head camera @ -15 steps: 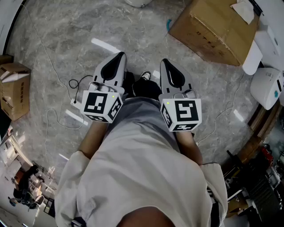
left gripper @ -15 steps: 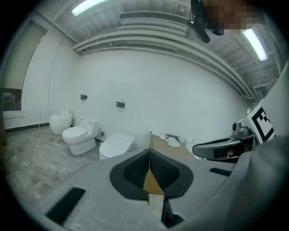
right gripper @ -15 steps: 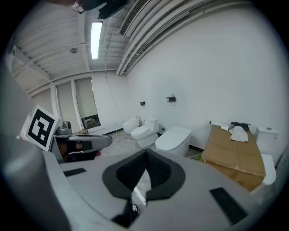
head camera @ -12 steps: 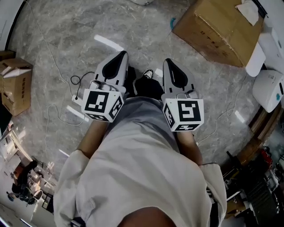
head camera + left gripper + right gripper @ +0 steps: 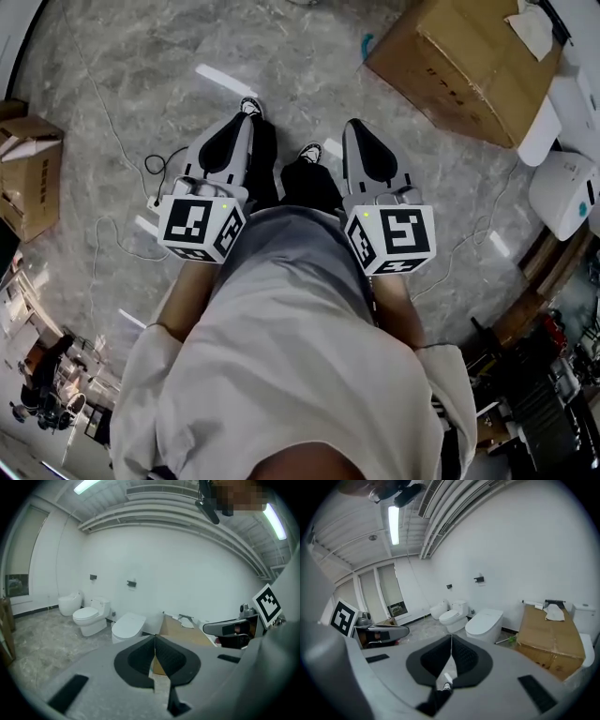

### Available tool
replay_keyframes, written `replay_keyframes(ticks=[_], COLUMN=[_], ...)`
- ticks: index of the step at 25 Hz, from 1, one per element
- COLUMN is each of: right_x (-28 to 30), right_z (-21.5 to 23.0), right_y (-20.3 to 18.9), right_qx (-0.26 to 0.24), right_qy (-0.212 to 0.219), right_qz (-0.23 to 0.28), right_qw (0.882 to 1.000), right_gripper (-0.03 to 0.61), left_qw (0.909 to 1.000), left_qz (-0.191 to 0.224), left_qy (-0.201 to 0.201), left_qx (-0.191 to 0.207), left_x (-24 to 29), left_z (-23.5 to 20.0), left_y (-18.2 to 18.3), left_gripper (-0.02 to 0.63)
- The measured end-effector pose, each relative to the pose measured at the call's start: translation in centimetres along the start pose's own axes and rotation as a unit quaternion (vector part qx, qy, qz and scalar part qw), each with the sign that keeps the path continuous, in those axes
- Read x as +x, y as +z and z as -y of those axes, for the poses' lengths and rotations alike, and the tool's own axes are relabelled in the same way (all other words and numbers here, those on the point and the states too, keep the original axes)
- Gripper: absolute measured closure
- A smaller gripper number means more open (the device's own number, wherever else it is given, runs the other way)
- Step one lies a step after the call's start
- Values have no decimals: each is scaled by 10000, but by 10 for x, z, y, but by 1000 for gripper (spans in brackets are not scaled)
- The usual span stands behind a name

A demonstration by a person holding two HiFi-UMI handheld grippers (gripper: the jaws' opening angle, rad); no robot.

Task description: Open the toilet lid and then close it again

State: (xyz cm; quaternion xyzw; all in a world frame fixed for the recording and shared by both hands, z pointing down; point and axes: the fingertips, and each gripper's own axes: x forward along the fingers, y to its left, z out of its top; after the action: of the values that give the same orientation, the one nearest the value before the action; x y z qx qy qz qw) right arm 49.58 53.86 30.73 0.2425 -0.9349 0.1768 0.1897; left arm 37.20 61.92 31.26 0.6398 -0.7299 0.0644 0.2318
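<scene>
1. Since the earlier frames my left gripper (image 5: 240, 127) has slid leftward, and my left shoe (image 5: 249, 106) now pokes out past its tip. The right gripper (image 5: 359, 141) has barely shifted.
2. Left jaws are pressed together with nothing between them. Right jaws likewise meet at the tips.
3. Three toilets stand along the white wall (image 5: 187, 573), well apart from both grippers. The nearest toilet (image 5: 128, 625) is closed.
4. Head view: another toilet (image 5: 561, 186) sits beside the cardboard box (image 5: 459, 56), cut off by the right edge.
5. Which toilet is the task's I cannot tell.
6. My shirt (image 5: 300, 375) hides the floor beneath me.
</scene>
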Motion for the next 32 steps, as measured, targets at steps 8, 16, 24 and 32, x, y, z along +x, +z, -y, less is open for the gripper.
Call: replay_keyframes(ticks=[8, 16, 24, 32], right_x=[34, 80, 149, 210], right_z=[-10, -29, -54, -90], right_y=[24, 46, 77, 110], right_qx=[-186, -308, -401, -447], right_qy=[220, 338, 335, 298], right_qz=[-86, -269, -392, -403], right_qw=[9995, 9986, 9979, 9977], right_gripper=[568, 568, 567, 568], left_qw=[9999, 9997, 9991, 9977], left_qz=[105, 106, 132, 359], left_qy=[-22, -124, -300, -500], left_qx=[-72, -160, -258, -299], left_x=[20, 40, 66, 85], left_z=[-25, -64, -128, -194], left_y=[25, 49, 79, 120], left_gripper=[604, 604, 604, 604])
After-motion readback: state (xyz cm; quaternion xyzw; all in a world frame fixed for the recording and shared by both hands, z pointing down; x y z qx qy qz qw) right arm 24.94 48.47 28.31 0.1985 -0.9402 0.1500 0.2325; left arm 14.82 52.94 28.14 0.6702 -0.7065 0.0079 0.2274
